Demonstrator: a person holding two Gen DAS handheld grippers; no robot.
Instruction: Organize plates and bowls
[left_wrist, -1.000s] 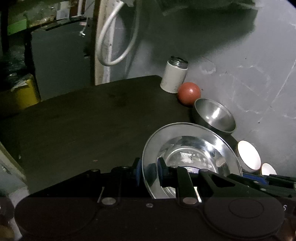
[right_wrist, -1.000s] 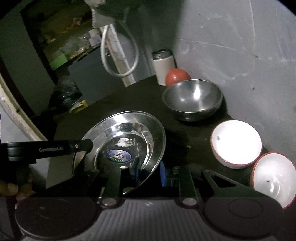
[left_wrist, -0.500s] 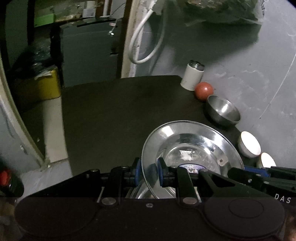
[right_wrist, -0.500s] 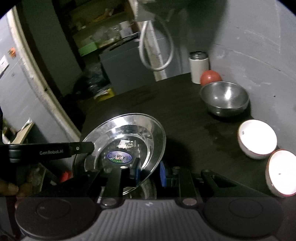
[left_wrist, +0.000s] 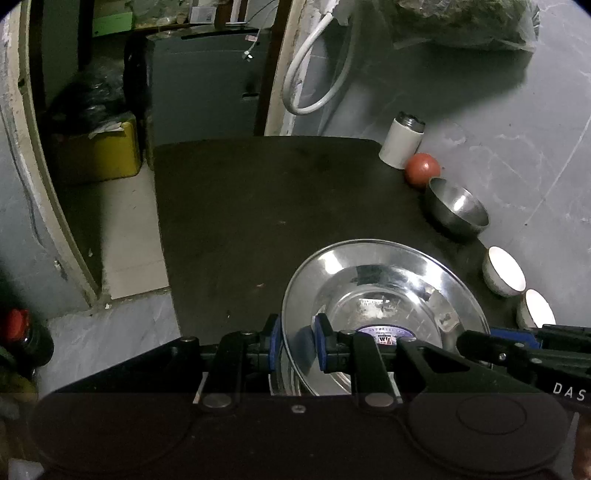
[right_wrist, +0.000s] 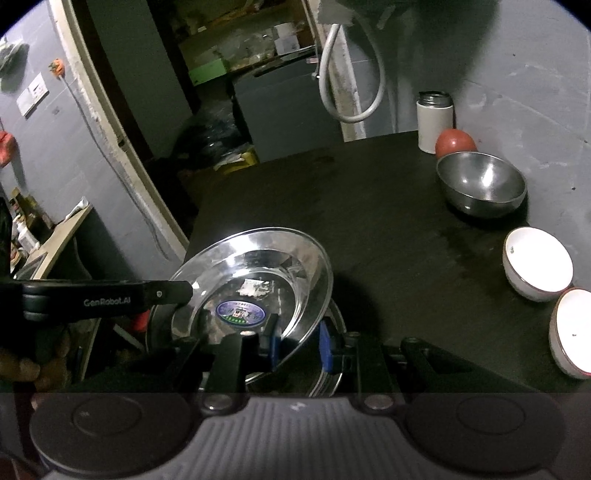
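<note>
A shiny steel plate (left_wrist: 380, 295) with a blue sticker is held above the dark table by both grippers. My left gripper (left_wrist: 297, 345) is shut on its left rim. My right gripper (right_wrist: 297, 341) is shut on its near right rim (right_wrist: 310, 295); the left gripper's arm (right_wrist: 103, 301) shows at the plate's other side. Under the plate lie more steel plates (right_wrist: 328, 376), partly hidden. A steel bowl (right_wrist: 482, 188) and two white bowls (right_wrist: 537, 264) (right_wrist: 572, 332) line the right edge by the wall.
A white canister (right_wrist: 435, 122) and a red ball (right_wrist: 455, 144) stand at the table's far right corner. The dark table (left_wrist: 258, 206) ends at the left over a floor with a yellow container (left_wrist: 98, 151). A grey wall runs along the right.
Both grippers have lifted the steel plate up and drawn it back toward the near edge; the table and bowls now look farther away. The plates beneath have come into view.
</note>
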